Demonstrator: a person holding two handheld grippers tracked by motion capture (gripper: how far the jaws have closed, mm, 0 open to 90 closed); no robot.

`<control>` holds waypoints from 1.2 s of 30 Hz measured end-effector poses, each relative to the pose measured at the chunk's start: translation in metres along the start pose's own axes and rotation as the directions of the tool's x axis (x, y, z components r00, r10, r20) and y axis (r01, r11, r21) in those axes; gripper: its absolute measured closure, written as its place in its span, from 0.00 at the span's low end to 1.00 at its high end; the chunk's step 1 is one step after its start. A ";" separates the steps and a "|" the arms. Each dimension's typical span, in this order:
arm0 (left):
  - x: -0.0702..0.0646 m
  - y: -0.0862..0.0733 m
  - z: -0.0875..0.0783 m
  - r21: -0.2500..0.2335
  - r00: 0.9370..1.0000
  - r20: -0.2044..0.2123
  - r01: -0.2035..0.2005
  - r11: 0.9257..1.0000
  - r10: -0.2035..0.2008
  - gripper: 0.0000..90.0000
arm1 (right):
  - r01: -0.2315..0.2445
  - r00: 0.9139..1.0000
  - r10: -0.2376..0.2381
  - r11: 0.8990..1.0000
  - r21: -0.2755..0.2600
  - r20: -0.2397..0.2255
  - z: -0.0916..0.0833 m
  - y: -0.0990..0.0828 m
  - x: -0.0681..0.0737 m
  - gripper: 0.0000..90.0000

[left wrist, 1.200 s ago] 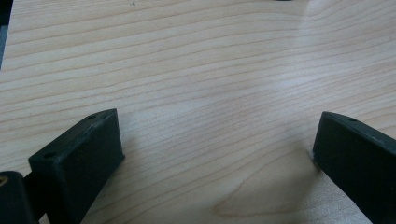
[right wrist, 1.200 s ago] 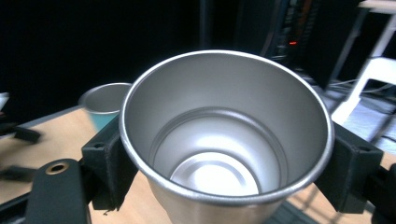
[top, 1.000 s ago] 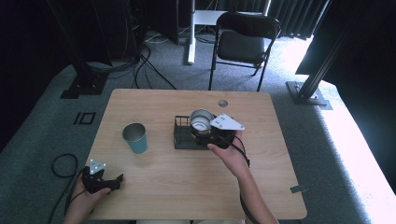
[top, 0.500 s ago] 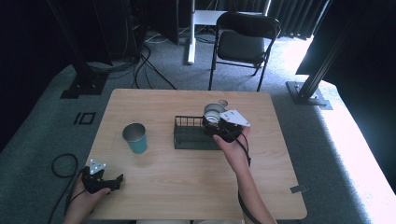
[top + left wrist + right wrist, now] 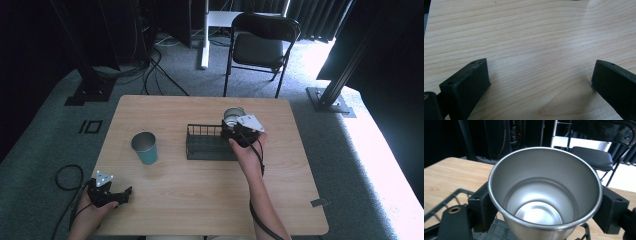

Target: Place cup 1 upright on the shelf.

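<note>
my right claw (image 5: 233, 127) is clamped on the steel cup (image 5: 233, 116), one jaw pressed to each side of its wall just under the rim. in the right gripper view the steel cup (image 5: 545, 195) sits upright between the jaws with its mouth open toward the camera and nothing inside. i hold it just above the right end of the black wire basket (image 5: 207, 145), which stands near the middle of the counter (image 5: 200, 200); part of the basket's wire edge (image 5: 446, 201) shows under the cup. a teal cup (image 5: 145, 147) stands upright on the counter, left of the basket and apart from it. my left claw (image 5: 122, 192) rests on the counter well to the left of the basket and nearer to me, jaws wide apart over bare wood.
</note>
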State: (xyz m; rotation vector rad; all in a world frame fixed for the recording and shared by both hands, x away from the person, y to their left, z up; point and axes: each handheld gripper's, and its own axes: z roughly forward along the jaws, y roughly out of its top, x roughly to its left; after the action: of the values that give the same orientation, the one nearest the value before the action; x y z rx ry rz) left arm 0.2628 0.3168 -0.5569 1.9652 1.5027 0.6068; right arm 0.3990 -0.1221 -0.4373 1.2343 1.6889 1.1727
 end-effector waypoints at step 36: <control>0.000 0.000 0.000 0.000 1.000 0.000 0.000 1.000 0.000 0.02 | -0.008 1.000 0.012 0.990 0.139 -0.025 0.011 -0.037 0.002 0.20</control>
State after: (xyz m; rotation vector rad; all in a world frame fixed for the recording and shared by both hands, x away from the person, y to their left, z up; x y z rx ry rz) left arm 0.2628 0.3167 -0.5569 1.9651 1.5028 0.6066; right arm 0.3978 -0.1220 -0.4763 1.3183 1.8116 1.0962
